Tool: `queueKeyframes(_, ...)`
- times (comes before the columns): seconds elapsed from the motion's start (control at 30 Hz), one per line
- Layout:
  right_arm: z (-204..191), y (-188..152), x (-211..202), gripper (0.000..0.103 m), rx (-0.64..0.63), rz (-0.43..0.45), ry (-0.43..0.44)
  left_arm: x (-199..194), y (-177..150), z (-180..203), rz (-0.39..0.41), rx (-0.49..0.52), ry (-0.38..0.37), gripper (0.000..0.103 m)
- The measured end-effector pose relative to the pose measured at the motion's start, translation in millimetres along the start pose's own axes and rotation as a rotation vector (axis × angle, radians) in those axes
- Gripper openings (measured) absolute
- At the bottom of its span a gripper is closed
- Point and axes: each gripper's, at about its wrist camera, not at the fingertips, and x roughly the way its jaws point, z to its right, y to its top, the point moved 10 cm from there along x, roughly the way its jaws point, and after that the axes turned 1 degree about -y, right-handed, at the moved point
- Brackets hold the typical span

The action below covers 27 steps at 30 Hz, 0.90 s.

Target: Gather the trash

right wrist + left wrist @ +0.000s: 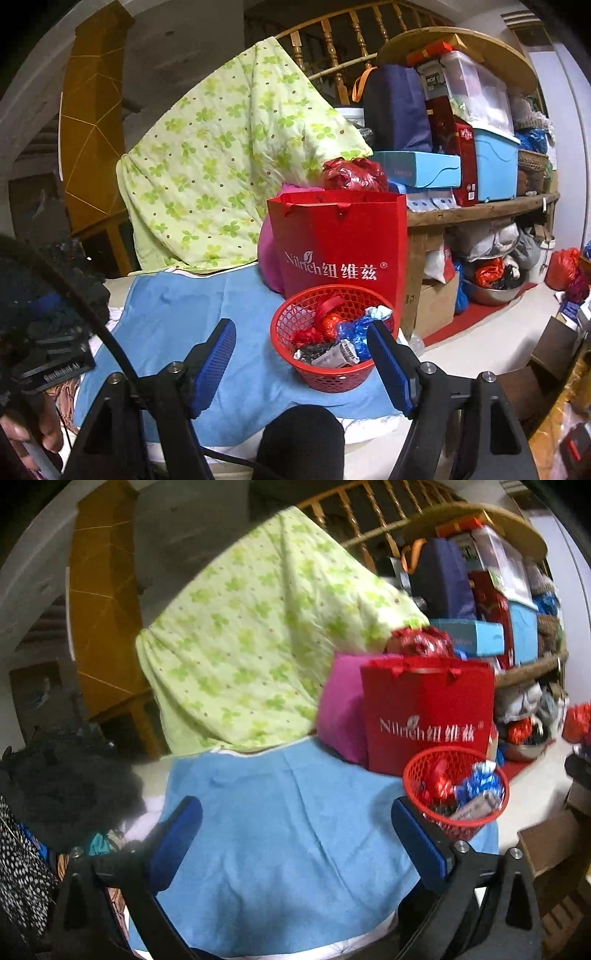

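We saw a surface spread with a blue cloth point(177, 332), and near its right edge stood a small red mesh basket point(314, 376) holding the collected trash: crumpled red point(328, 321) and blue wrappers point(351, 332), something black, and a small white packet point(338, 356). Just behind the basket stood a red paper gift bag point(340, 243) with white lettering, a pink bundle point(267, 258) beside it, and a green clover-print quilt point(221, 166) draped over wooden railings further back. To the right, a wooden shelf point(480, 212) was crowded with boxes and bins. The left gripper point(295, 834) hovered over the blue cloth with its jaws spread wide and nothing between them; the basket point(456, 786) sat just beyond its right finger. The right gripper point(301, 354) had its jaws partly open, gripping nothing, and the basket appeared between and beyond its blue pads point(216, 365), untouched by either as far as we could tell.
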Motion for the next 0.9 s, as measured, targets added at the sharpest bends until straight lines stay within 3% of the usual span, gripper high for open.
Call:
queueKeyframes(0.1,4.3,2.3,-3.4,0.077,0.012,0.019,0.001,-8.3,4.3,-6.1,0.033,-0.03,0.022,0.103)
queueKeyframes(0.33,3.0,-1.6,0.9,0.078,0.003,0.019,0.001,-8.0,2.1,-12.9,0.022,-0.059,0.041,0.103)
queueKeyframes(0.9,6.8,-5.3,6.8,0.078,0.023,0.011,0.009,-7.8,-5.5,11.9,0.021,0.024,0.037,0.103)
